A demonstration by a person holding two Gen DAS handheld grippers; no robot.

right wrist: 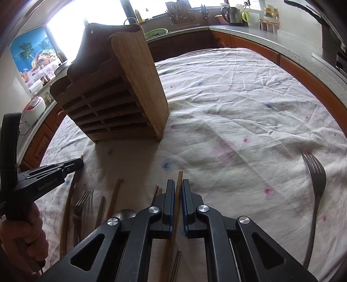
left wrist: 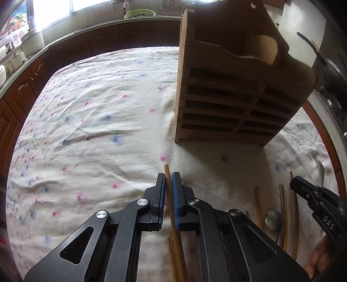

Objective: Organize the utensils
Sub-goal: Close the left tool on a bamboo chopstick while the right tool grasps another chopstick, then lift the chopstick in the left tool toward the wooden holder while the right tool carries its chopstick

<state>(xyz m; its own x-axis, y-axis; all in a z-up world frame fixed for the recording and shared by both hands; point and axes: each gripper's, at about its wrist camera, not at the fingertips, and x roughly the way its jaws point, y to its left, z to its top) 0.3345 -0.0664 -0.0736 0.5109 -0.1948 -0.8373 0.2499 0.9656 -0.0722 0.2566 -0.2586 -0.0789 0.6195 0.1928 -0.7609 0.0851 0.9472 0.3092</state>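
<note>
Both the left gripper and right gripper pinch one chopstick each, short of the wooden rack, apparently for slotting in.

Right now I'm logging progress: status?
Left gripper shut on chopstick. Right gripper shut on another chopstick. Wooden holder ahead, path unobstructed.

Kettle, green colander

Window glare blown out; soft shadows on tablecloth; fisheye bending, dark blurred edges.
</note>
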